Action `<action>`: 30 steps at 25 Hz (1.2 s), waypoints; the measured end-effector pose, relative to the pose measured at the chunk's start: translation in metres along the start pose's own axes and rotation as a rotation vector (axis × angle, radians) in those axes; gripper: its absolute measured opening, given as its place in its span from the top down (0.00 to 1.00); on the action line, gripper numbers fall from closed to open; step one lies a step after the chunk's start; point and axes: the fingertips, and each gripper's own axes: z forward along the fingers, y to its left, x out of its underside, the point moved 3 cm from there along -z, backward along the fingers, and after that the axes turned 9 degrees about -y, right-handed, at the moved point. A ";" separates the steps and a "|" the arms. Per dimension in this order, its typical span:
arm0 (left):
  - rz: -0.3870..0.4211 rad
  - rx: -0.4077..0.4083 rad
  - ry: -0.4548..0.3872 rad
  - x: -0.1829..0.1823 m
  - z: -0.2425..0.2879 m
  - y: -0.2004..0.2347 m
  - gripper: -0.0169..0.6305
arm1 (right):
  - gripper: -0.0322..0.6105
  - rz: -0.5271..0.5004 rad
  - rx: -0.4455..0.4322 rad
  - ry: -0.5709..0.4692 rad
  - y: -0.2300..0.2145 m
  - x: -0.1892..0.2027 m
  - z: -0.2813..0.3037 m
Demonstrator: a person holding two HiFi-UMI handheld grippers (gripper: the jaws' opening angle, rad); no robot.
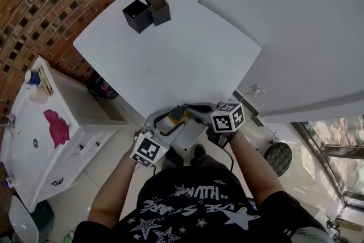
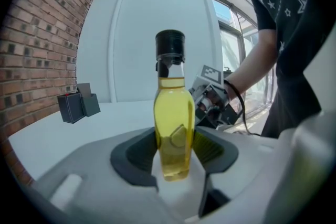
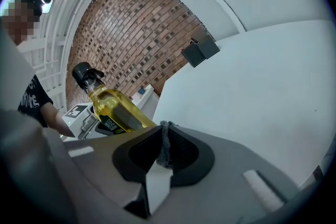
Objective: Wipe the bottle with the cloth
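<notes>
White desk [image 1: 187, 48] by a brick wall. At its near edge the left gripper [image 2: 174, 150] clamps the bottle [image 2: 173, 107], which stands up from its jaws. Just beside it, the right gripper [image 3: 164, 152] pinches the cloth [image 3: 166, 136], with the bottle to its left.

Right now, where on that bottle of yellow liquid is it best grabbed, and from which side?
By the wide lower body, jaws closing from its two flanks, as the left gripper holds the bottle now. It is broad and straight-walled there; the neck narrows under the black cap.
</notes>
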 end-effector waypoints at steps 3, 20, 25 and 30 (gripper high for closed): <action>-0.018 -0.015 -0.017 -0.004 -0.001 0.001 0.65 | 0.89 0.015 0.024 -0.029 -0.004 -0.003 -0.003; -0.148 -0.444 -0.160 -0.062 -0.107 0.041 0.71 | 0.89 -0.152 0.096 -0.283 0.027 -0.070 -0.057; -0.090 -0.567 -0.249 -0.093 -0.115 0.045 0.97 | 0.89 -0.308 0.121 -0.362 0.058 -0.091 -0.067; -0.067 -0.599 -0.276 -0.114 -0.104 0.033 0.97 | 0.89 -0.407 0.138 -0.433 0.082 -0.103 -0.078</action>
